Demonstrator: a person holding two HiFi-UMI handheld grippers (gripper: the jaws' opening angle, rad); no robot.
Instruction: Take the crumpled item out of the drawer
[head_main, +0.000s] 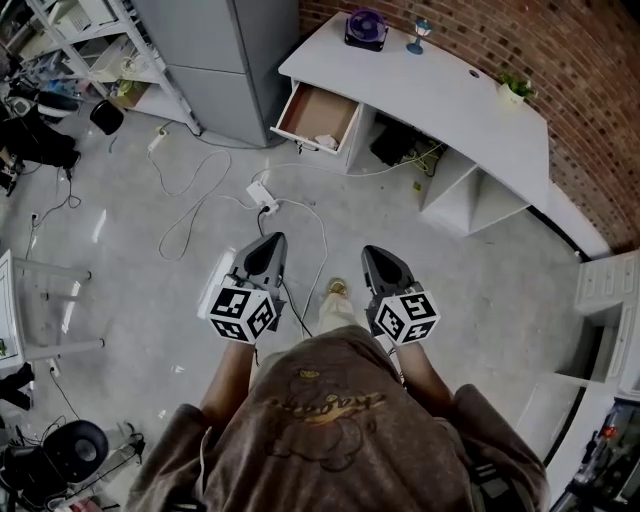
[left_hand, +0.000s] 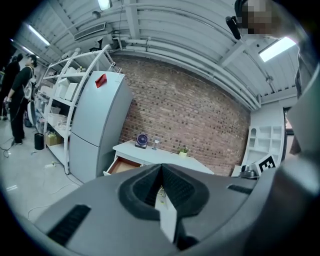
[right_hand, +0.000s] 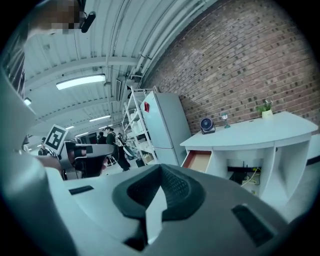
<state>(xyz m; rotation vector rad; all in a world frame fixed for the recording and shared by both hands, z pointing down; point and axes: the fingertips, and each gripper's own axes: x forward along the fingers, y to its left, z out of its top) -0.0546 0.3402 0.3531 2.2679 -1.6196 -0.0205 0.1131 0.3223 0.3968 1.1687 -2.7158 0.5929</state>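
closest to me is my brown sweatshirt (head_main: 330, 430), and just past it i'm holding both claws out side by side over the grey floor (head_main: 150, 270), pointing roughly at the desk. left claw (head_main: 270, 240) is fully closed, pads pressed together with nothing between them, and its own view shows the same thing (left_hand: 161, 169). right claw (head_main: 373, 252) looks just like it: tips meeting, empty (right_hand: 160, 171). neither one is touching anything. a bit further out on the floor there's a white power strip (head_main: 262, 195) with a white cable (head_main: 200, 205) looping off to the left. beyond that is the white desk (head_main: 440, 90), and its drawer (head_main: 318, 108) on the left end is pulled open. the crumpled item (head_main: 325, 141) is a pale wad sitting inside the drawer, right up against the front panel, well apart from both claws. on the desktop at the far side are a small dark fan (head_main: 366, 27), a stemmed glass (head_main: 418, 35) just right of it, and a little plant (head_main: 515, 90) further right. a grey fridge (head_main: 225, 60) stands left of the desk, and the brick wall (head_main: 560, 60) runs behind it all.
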